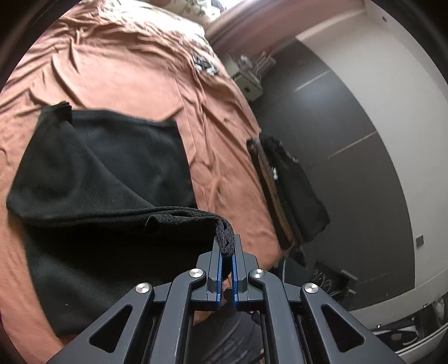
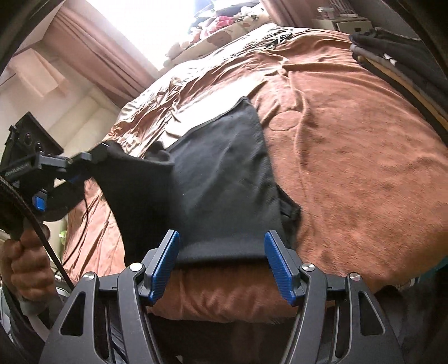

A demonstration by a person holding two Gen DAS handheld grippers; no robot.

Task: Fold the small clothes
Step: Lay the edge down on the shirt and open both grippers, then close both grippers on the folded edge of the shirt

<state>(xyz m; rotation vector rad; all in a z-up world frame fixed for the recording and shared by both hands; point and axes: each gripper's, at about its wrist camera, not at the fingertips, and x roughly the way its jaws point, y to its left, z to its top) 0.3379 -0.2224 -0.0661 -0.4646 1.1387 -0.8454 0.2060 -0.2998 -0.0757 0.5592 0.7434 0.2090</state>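
Observation:
A black garment (image 1: 106, 173) lies partly folded on the rust-brown bed cover (image 1: 134, 70). My left gripper (image 1: 227, 246) is shut on the garment's black edge, which hangs out between its blue pads. The right wrist view shows the same black garment (image 2: 224, 179) spread over the cover, with its near edge at the bed's side. My right gripper (image 2: 221, 243) stands open over that near edge, its blue pads (image 2: 165, 260) apart and not pressing the cloth. My left gripper (image 2: 84, 159) appears at the left there, lifting a corner of the cloth, held by a hand (image 2: 25, 268).
A stack of folded dark clothes (image 1: 288, 190) sits at the bed's right edge, seen again as the folded stack (image 2: 397, 53) at top right. Pillows (image 2: 224, 25) lie at the bed's head by curtains (image 2: 92, 53). Dark floor (image 1: 336, 117) and a white wall (image 1: 392, 84) lie beyond the bed.

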